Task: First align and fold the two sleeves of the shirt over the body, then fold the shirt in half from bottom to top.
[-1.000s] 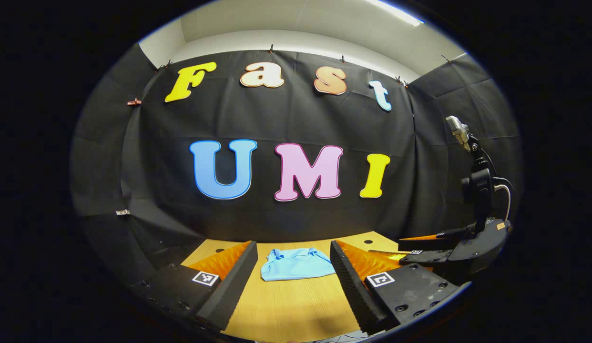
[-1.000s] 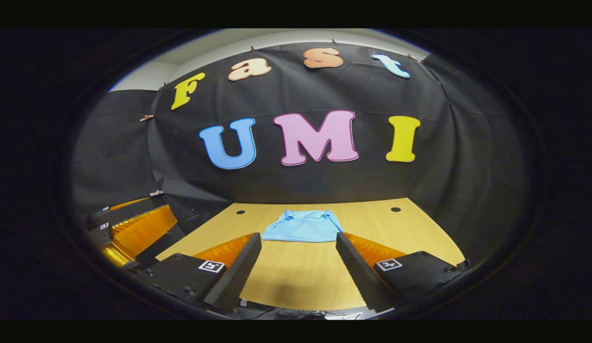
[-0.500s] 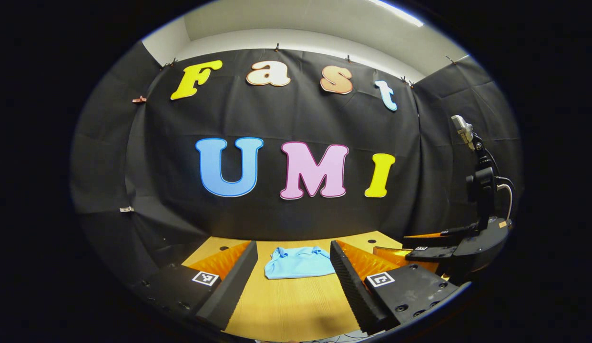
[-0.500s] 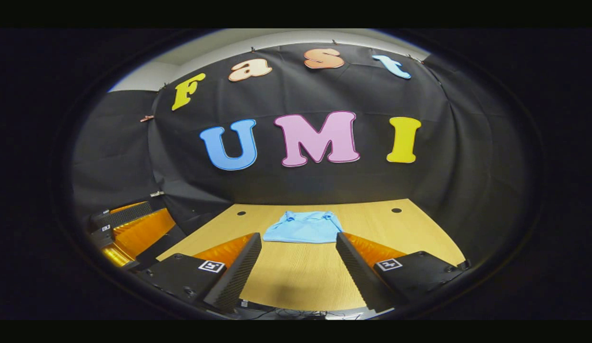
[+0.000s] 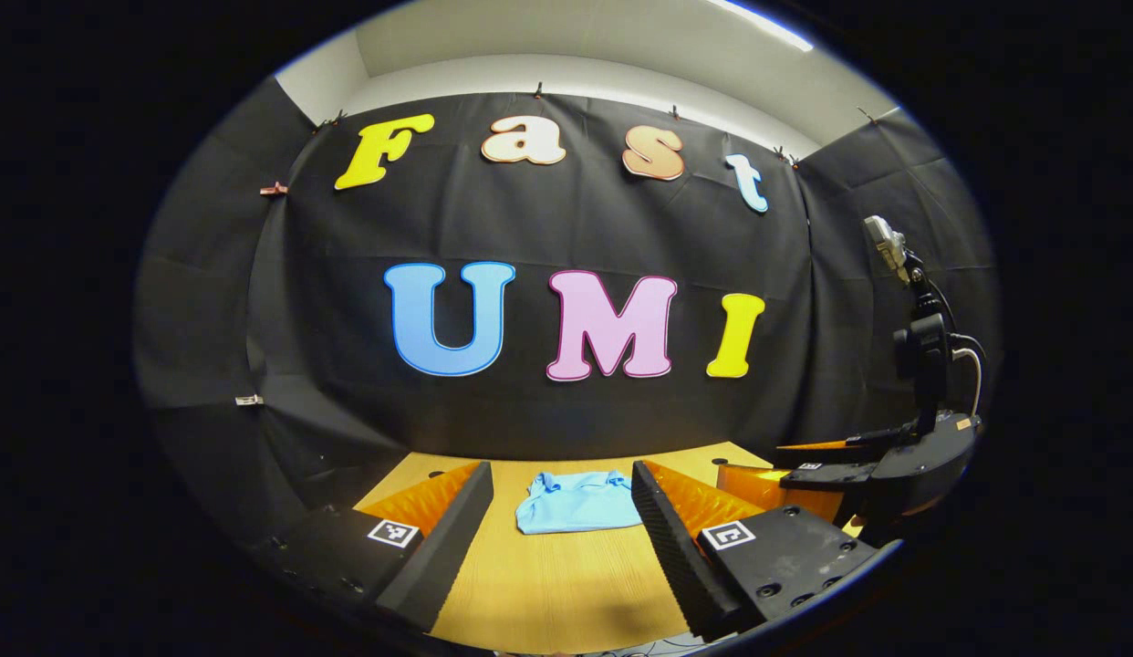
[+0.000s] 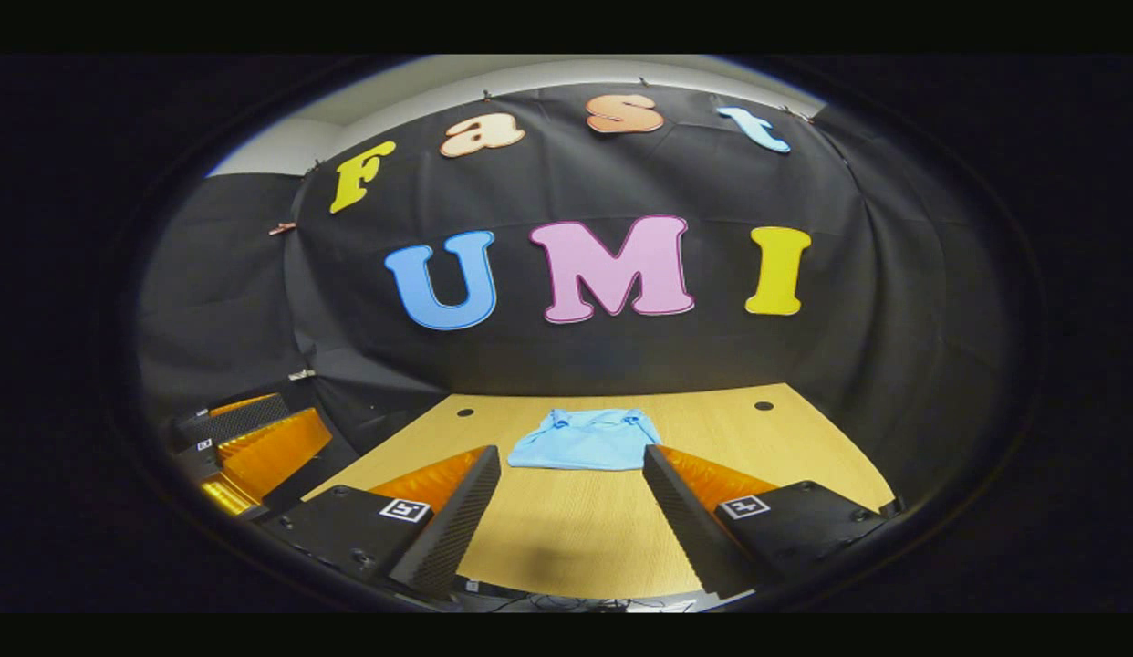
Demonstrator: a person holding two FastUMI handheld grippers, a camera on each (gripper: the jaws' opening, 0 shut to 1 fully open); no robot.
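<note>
A light blue shirt (image 5: 576,502) lies folded into a compact rectangle on the wooden table (image 5: 566,584), toward the far side; it also shows in the right gripper view as the shirt (image 6: 585,440) on the table (image 6: 566,538). My left gripper (image 5: 561,497) hovers well short of it, open, with nothing between its fingers. My right gripper (image 6: 571,470) is likewise open and empty, held back from the shirt. At the right of the left gripper view the right gripper (image 5: 858,474) hangs above the table's edge. At the left of the right gripper view the left gripper (image 6: 247,443) is seen.
Two small round holes (image 6: 763,405) sit near the table's far corners. The black cloth wall (image 6: 576,347) rises right behind the table. A camera on a black stalk (image 5: 913,347) stands atop the right gripper. Cables (image 6: 566,602) hang below the near table edge.
Both grippers have drifted slightly back and away from the shirt, which looks a bit smaller. The shirt has not moved and both grippers stay open.
</note>
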